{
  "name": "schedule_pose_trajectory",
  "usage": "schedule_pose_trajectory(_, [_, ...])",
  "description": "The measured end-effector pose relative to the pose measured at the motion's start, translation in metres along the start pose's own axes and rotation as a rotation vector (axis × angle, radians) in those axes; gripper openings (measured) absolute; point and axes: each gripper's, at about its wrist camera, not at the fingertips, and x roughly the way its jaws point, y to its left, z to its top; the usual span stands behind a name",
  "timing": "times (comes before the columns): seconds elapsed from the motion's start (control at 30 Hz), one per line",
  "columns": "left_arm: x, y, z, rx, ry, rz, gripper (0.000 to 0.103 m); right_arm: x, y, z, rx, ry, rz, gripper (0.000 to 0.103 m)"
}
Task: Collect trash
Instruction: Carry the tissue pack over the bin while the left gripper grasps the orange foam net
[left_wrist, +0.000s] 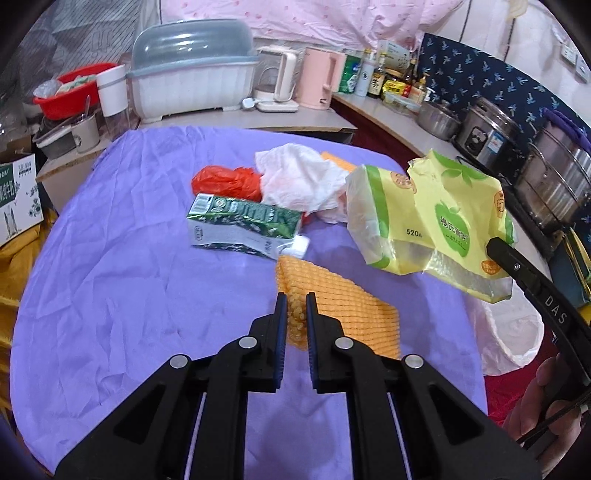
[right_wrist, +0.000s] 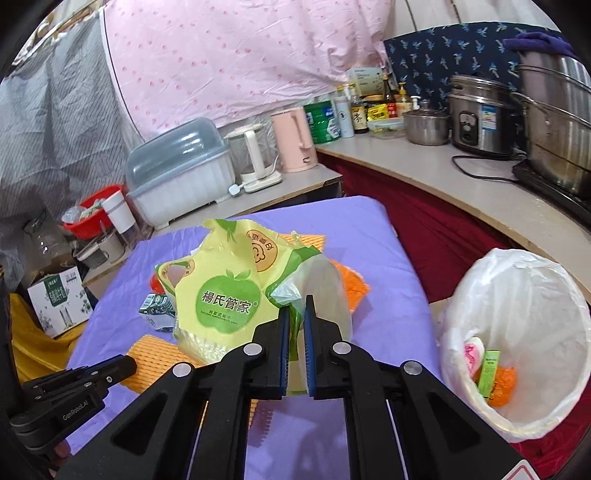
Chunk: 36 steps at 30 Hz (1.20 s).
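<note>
My left gripper (left_wrist: 295, 300) is shut on the edge of an orange foam net (left_wrist: 343, 306), low over the purple tablecloth (left_wrist: 129, 258). The right gripper (right_wrist: 296, 307) is shut on a crumpled yellow-green plastic wrapper (right_wrist: 221, 295), held above the table; from the left wrist the wrapper (left_wrist: 436, 221) hangs off the right gripper (left_wrist: 496, 246). On the cloth lie a green milk carton (left_wrist: 243, 225), a red plastic bag (left_wrist: 227, 181) and crumpled white tissue (left_wrist: 299, 177). A bin with a white liner (right_wrist: 535, 280) stands right of the table with some trash in it.
Behind the table, a counter holds a covered dish rack (left_wrist: 192, 74), a white kettle (left_wrist: 277, 77) and a pink kettle (left_wrist: 319, 77). Steel pots (right_wrist: 480, 114) line the right counter. A cardboard box (left_wrist: 18, 195) sits at the left. A hand (left_wrist: 546, 406) grips the right tool.
</note>
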Motion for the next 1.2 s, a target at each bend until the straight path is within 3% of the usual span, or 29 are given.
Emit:
schedule_pose_trajectory(0.53, [-0.039, -0.097, -0.003, 0.131, -0.065, -0.068, 0.010, -0.077, -0.100, -0.001, 0.135, -0.103, -0.125, 0.007])
schedule_pose_trajectory(0.83, [-0.042, -0.163, 0.001, 0.220, -0.084, -0.126, 0.010, -0.106, -0.163, -0.009, 0.217, -0.132, -0.229, 0.007])
schedule_pose_trajectory(1.2, [-0.028, -0.234, 0.001, 0.311, -0.076, -0.189, 0.010, -0.123, -0.209, -0.020, 0.248, -0.135, -0.325, 0.007])
